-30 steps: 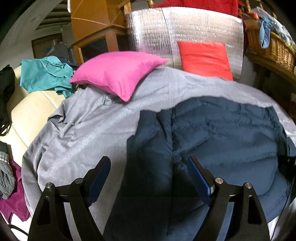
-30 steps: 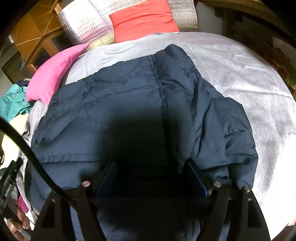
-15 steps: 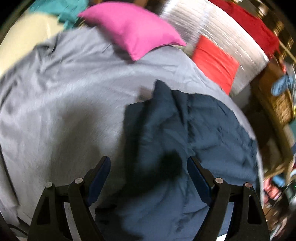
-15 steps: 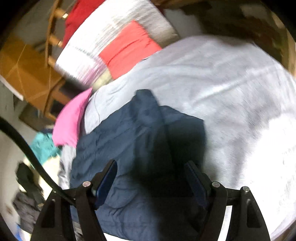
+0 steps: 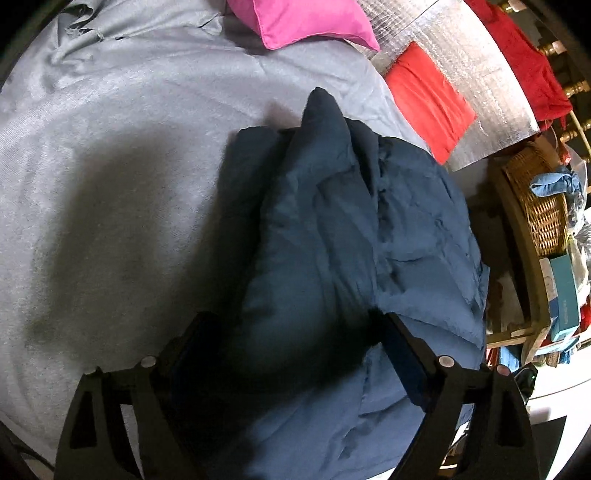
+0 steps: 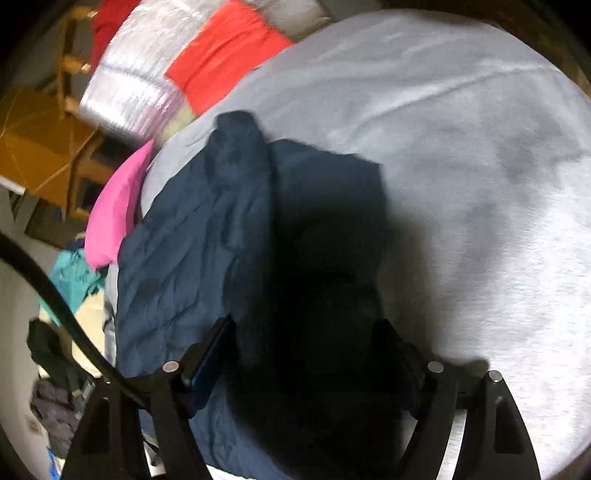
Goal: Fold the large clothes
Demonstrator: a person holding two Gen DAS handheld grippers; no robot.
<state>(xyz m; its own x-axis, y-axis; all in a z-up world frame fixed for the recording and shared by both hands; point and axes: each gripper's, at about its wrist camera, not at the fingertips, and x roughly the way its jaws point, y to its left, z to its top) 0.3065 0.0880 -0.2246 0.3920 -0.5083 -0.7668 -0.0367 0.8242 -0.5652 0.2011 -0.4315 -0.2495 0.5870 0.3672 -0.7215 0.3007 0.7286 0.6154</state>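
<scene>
Now the folded navy jacket (image 5: 354, 236) lies on the grey bed (image 5: 110, 177), running toward 12 o'clock from both tools: left tool (image 5: 299, 354) and right tool (image 6: 306, 354), spread, have just been widening, gripping nothing.

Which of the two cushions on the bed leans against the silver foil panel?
The red cushion; it rests against the silver foil panel, while the pink cushion lies beside it on the grey bedspread.

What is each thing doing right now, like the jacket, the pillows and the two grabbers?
Jacket: folded up in a bundle on the bed.
Blanket: spread over the bed, a bit wrinkled.
Pink pillow: lying at the bed's head.
Red pillow: leaning on the silver panel.
Left gripper: open, over the jacket.
Right gripper: open, over the jacket.
</scene>
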